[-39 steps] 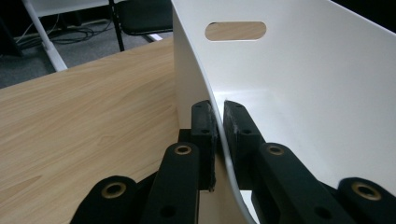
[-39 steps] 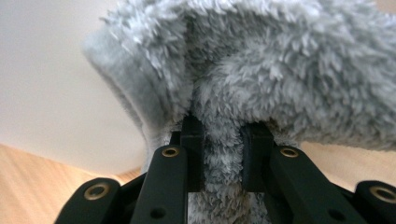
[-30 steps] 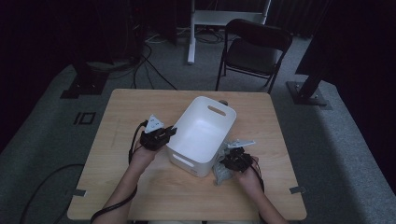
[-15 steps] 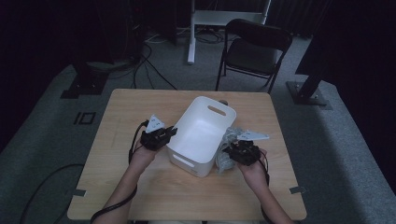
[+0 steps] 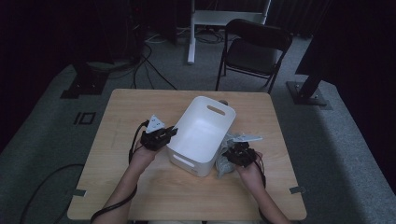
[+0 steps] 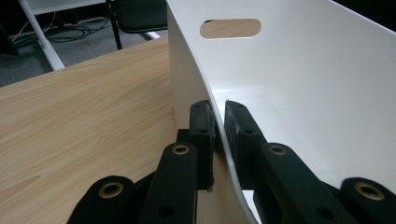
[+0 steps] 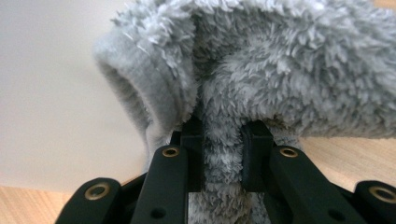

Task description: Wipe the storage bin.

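My left tongs (image 6: 218, 122) are clamped on the rim of the white bin (image 5: 201, 135), mid-tabletop (image 5: 121, 116). My right tongs (image 7: 223, 135) pinch a grey fleece cloth (image 7: 280, 70) beside the bin's wall. No legible labels or writing.

A white plastic bin (image 5: 201, 135) with slot handles stands upright and open near the middle of the bench, turned at an angle to its edges; its near-left wall is pinched at the rim. A grey fluffy cloth (image 7: 261, 88) lies bunched on the bench just beside the bin's right wall, toward the right edge, a fold of it clamped.
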Demonstrator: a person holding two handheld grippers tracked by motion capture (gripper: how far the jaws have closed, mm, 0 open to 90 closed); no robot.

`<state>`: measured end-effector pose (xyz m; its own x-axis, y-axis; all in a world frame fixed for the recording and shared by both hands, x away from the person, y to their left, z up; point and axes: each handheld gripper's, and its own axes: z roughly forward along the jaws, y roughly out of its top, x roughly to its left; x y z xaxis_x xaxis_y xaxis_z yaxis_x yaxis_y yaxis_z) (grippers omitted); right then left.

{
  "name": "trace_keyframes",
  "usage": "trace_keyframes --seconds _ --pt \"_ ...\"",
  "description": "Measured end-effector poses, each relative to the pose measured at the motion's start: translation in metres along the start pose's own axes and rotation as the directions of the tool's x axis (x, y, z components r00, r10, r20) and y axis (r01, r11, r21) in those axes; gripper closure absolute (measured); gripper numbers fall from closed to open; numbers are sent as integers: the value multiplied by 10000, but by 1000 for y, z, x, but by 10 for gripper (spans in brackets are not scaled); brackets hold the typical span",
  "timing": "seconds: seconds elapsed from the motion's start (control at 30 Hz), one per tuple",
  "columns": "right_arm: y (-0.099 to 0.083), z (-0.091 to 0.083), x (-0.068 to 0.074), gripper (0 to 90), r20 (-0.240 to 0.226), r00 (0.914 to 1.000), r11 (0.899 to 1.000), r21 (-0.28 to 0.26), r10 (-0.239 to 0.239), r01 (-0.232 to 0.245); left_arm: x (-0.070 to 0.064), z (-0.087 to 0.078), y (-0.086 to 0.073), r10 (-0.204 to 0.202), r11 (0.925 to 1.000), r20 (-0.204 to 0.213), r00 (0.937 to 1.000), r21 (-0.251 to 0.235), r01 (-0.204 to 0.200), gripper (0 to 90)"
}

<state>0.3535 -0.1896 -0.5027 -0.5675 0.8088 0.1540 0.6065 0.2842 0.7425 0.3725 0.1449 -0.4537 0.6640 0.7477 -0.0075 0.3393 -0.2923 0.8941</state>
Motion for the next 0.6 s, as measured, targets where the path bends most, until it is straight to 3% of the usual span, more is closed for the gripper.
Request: trace_keyframes --seconds 0.07,0.1,0.17,0.23,0.33,0.4,0.43,0.47,0.5,0.6 --pt "-2 5 -2 755 20 10000 9996 264 34 -34 0 0 0 -13 10000 18 10000 -4 13 818" --pt "-7 14 -6 755 -144 9990 9973 609 418 -408 1 0 0 -95 10000 39 9999 -9 95 808" --pt "-9 17 -8 755 -246 9982 9958 749 543 -523 1 0 -1 -180 9998 36 9998 -59 180 805" --pt "-10 17 -10 755 -324 9974 9954 733 642 -617 1 0 -1 -152 9999 6 9999 -43 152 801" --pt "-8 15 -8 755 -207 9990 9971 657 397 -383 1 0 -1 -111 9999 -92 9999 -22 111 802" --pt "-3 3 -8 754 -231 9990 9991 165 385 -381 0 0 0 -97 10000 -225 9997 16 97 805" --pt "-3 3 -8 754 -231 9990 9991 165 385 -381 0 0 0 -92 10000 -270 9996 32 93 805" --pt "4 -11 -8 754 -265 9990 9980 -498 370 -383 -1 0 0 -109 9999 -348 9993 21 110 806" --pt "4 -11 -8 754 -265 9990 9980 -498 370 -383 -1 1 0 -111 9999 -380 9992 20 112 806" --pt "14 -32 -6 753 -306 9992 9894 -1417 264 -305 -1 1 0 -117 9999 -368 9993 3 117 806"
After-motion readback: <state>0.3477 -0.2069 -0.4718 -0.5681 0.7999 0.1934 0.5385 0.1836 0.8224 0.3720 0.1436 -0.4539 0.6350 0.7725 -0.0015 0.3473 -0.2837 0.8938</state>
